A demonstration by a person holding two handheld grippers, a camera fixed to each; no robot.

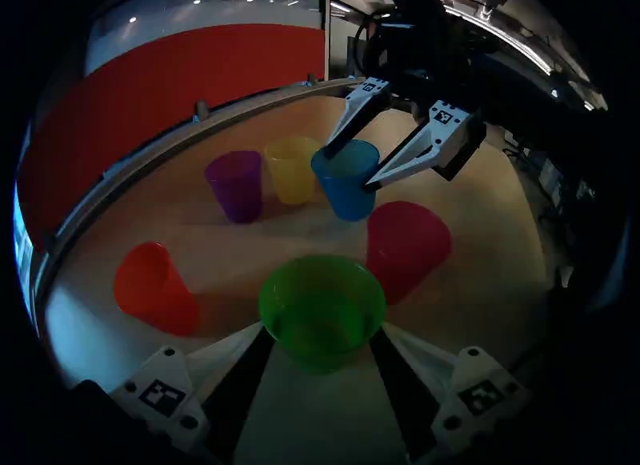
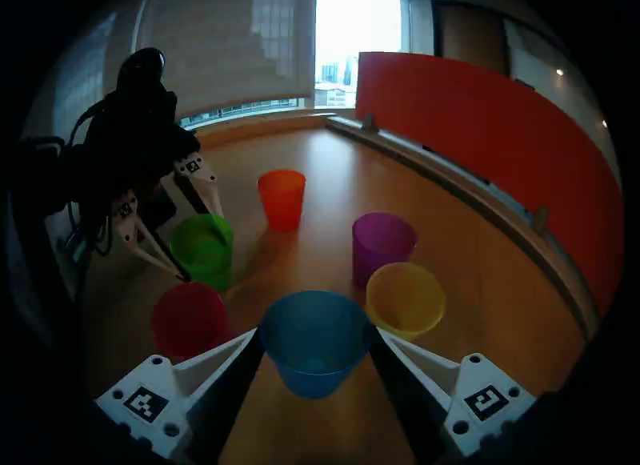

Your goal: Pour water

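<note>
Now both cups stand on the table (image 1: 240, 249): left gripper (image 1: 322, 330) pinches the green cup (image 1: 322, 301), right gripper (image 2: 316, 337) the blue cup (image 2: 314, 353). Lift one, tilt slowly over the other's mouth (water level unreadable), holding the receiver upright.

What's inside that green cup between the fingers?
The green cup looks empty: its open mouth shows only green wall and bottom. Clear water would be hard to spot in this dim light.
</note>
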